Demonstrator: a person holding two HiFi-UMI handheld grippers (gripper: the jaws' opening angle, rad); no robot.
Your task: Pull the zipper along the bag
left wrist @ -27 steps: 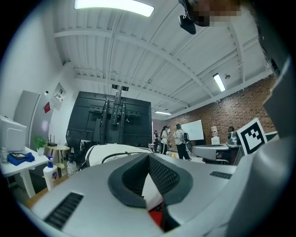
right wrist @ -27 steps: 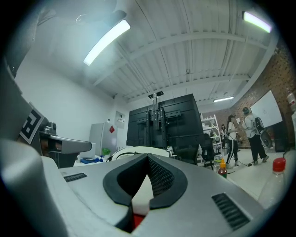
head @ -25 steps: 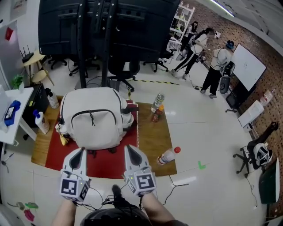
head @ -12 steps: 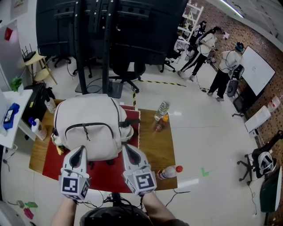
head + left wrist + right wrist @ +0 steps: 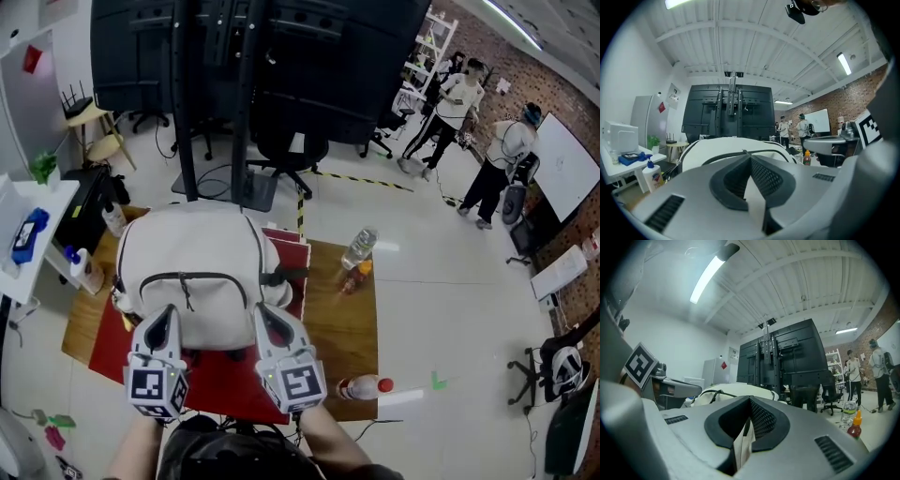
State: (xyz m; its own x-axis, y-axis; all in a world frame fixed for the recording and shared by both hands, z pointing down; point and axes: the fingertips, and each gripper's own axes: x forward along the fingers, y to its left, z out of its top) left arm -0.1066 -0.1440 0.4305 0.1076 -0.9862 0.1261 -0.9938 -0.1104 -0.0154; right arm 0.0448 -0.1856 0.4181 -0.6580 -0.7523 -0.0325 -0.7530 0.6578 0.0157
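Note:
A white backpack [image 5: 192, 262] lies on a red mat [image 5: 220, 375] on a wooden table [image 5: 342, 319]. A black zipper [image 5: 202, 277] arcs across its front pocket, with a pull hanging at the left. My left gripper [image 5: 167, 317] and right gripper [image 5: 265, 319] hover side by side at the backpack's near edge, both shut with nothing between the fingers. In the left gripper view the closed gripper [image 5: 749, 158] points at the backpack [image 5: 717, 149]. The right gripper view shows the same over its own closed gripper [image 5: 750, 401], with the backpack [image 5: 736, 390] ahead.
A clear water bottle [image 5: 358, 248] and an orange-capped sauce bottle [image 5: 353, 277] stand to the right of the bag. A red-capped bottle [image 5: 361, 386] lies at the table's near right corner. Spray bottles [image 5: 86, 270] stand at the left. A black screen stand [image 5: 244, 103] rises behind; people stand far right.
Both grippers have moved forward, so their tips now reach the backpack's near edge. The head view has shifted slightly. The jaws stayed shut.

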